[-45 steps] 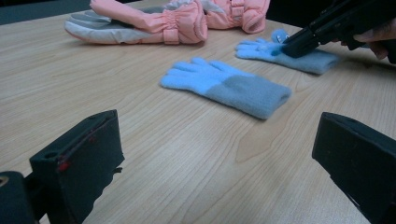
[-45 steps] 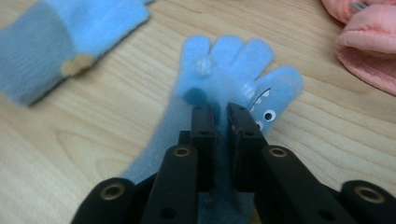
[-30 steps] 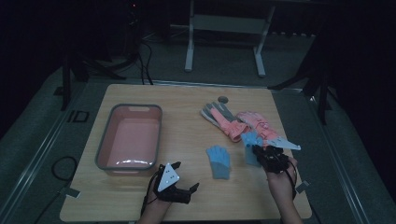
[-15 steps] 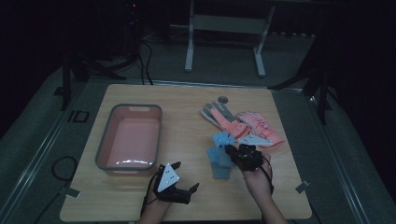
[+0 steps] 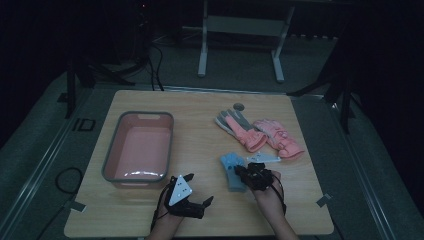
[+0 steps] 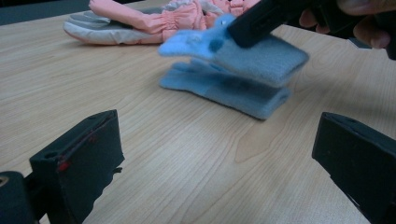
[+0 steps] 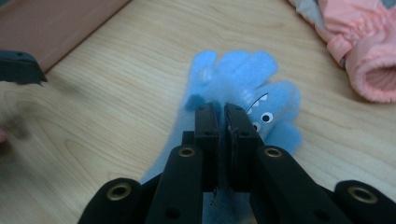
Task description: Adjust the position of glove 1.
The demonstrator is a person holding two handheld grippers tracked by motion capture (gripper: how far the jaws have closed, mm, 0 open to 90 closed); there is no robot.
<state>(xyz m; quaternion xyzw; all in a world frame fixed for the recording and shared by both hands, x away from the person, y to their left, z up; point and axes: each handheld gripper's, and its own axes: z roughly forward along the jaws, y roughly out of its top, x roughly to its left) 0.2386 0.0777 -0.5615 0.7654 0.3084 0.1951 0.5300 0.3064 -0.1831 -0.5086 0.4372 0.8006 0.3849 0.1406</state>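
Right gripper (image 7: 223, 109): jaws nearly together, clamped on the cuff end of a small light-blue fleece glove (image 7: 261, 100). Held glove lifted, fingers pointing away from the jaws; printed cartoon eyes and a jagged white mouth on its palm side, short rounded fingers, soft napped fabric. Slightly blurred in the left gripper view (image 6: 243, 51), hanging just above a second light-blue fleece glove (image 6: 224, 88) that lies flat on the light wooden tabletop (image 5: 200, 130). Whether the two gloves touch: cannot tell.

Place, high view: both blue gloves (image 5: 232, 167) right of the table's middle, toward the near edge, right gripper (image 5: 250, 175) over them with the person's right hand (image 5: 267, 192) behind it.

Left gripper (image 5: 192, 202): resting at the near edge, left of the right gripper and well apart from it, grey three-cornered plate on top. Jaws wide apart in the left gripper view, nothing between them, bare wood below.

Also on the table: pair of padded pink ski gloves with grey palms (image 5: 260, 132) toward the far right corner, beyond the blue gloves and apart from them; pink rectangular plastic tub with grey rim (image 5: 137, 175) at the left side, near edge of tub just beside the left gripper. Small grey round disc (image 5: 238, 106) near the far edge, just beyond the pink gloves.
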